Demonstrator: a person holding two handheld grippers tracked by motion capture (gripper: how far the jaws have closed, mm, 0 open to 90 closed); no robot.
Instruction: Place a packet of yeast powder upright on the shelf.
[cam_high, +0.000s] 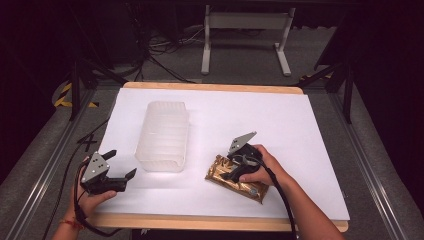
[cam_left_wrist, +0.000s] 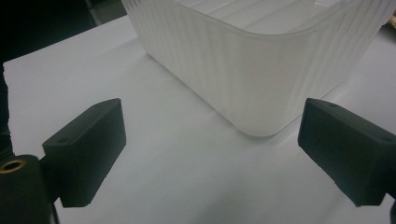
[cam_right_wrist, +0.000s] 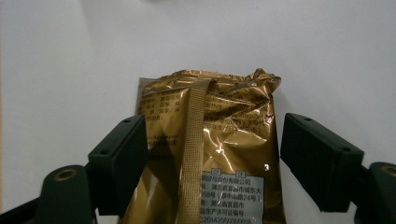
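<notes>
Near the front right of the white-covered table (cam_high: 300, 125), a gold foil packet (cam_right_wrist: 219, 154) lies flat, with the right gripper (cam_right_wrist: 210, 158) lowered over it, jaws apart and straddling the packet's width, the left pad touching or nearly touching the foil, the right pad just clear. Off to the left, the left gripper (cam_left_wrist: 210, 154) hovers with jaws wide apart and nothing between them, aimed at the near corner of the ribbed translucent bin (cam_high: 164, 136). Risk as judged: slick, crinkled foil could buckle or slip out if the jaws close on the puffed edges alone, or the packet could skate across the paper.
</notes>
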